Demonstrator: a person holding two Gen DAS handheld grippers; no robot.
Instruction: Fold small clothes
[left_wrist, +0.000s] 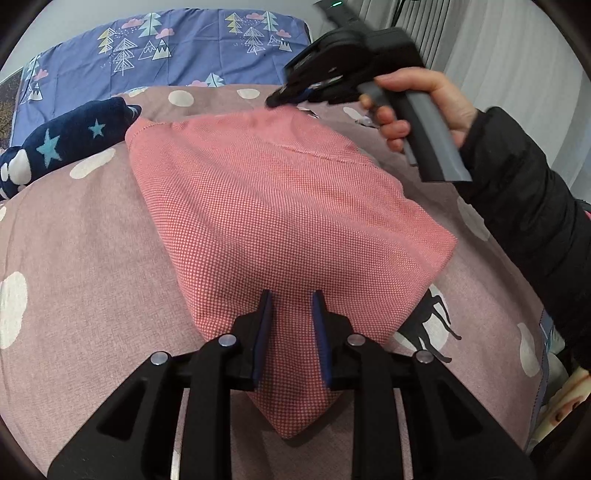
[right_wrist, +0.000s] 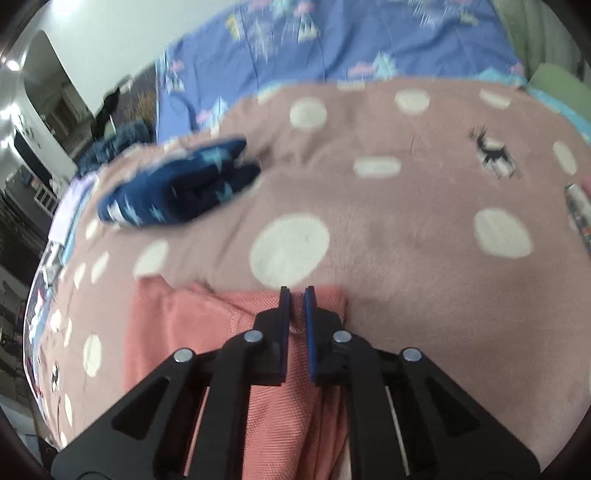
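- Two grippers at work on one pink garment (left_wrist: 280, 206), which lies folded on the dotted mauve bedspread (left_wrist: 88, 236), near the middle of the bed.
- Left gripper (left_wrist: 291, 314): jaws narrow but parted, set over the garment's near corner. Cloth shows in the gap; the pads do not look pressed on it, so it reads as loose rather than held.
- Right gripper (right_wrist: 297, 306): jaws drawn almost together at the garment's far edge, a pinch of pink fabric (right_wrist: 229, 332) between the blue pads. It reads as a grip on that edge. The right wrist view is motion-blurred, so the bite cannot be judged closely.
- A hand (left_wrist: 424, 107) in a black sleeve (left_wrist: 524, 206) carries the right gripper, seen from the left wrist view at the far corner of the garment.
- A navy star-print piece (left_wrist: 62, 144) lies bunched up and apart, at the far left of the garment.
- Step in hand, by my reading: taking hold of the far edge for another fold.
- Next move calls for lifting that edge clear, bringing it over toward the near corner, and keeping the layers square. The left gripper must either pin the near end or get out of the way.
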